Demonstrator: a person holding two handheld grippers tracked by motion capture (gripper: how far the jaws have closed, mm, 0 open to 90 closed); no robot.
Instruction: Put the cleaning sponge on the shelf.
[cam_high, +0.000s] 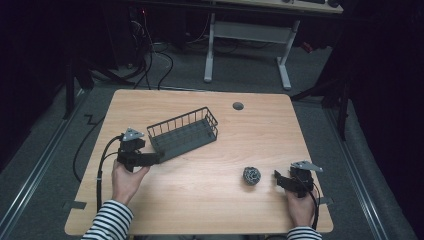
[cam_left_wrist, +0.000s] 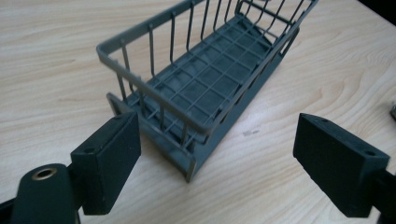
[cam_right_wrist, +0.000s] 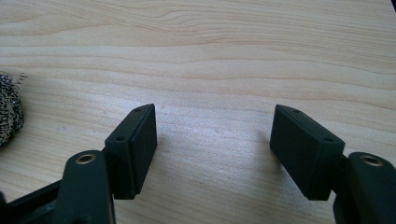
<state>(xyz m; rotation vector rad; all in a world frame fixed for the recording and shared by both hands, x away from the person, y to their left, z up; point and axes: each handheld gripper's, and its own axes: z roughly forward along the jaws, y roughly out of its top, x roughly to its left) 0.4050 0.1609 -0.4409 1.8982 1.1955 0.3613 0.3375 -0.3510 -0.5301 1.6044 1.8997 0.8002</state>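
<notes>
A grey wire basket (cam_high: 184, 134) (cam_left_wrist: 205, 88) lies empty on the wooden table (cam_high: 210, 200), left of centre and angled toward the back right. My left gripper (cam_high: 154, 159) (cam_left_wrist: 217, 135) is at its near left end and stands open. The basket's corner sits low between the jaws, and neither pad touches it. A round steel-wool scourer (cam_high: 251, 176) (cam_right_wrist: 8, 109) rests on the table at the right front. Just right of it my right gripper (cam_high: 278, 179) (cam_right_wrist: 212, 121) points toward it, open over bare wood with nothing between its jaws.
A dark round cable hole (cam_high: 238, 106) sits near the table's back edge. Behind the table stands another desk on white legs (cam_high: 209, 50), with cables (cam_high: 150, 65) on the floor. The person's hands come in at the front edge, the left one in a striped sleeve (cam_high: 107, 222).
</notes>
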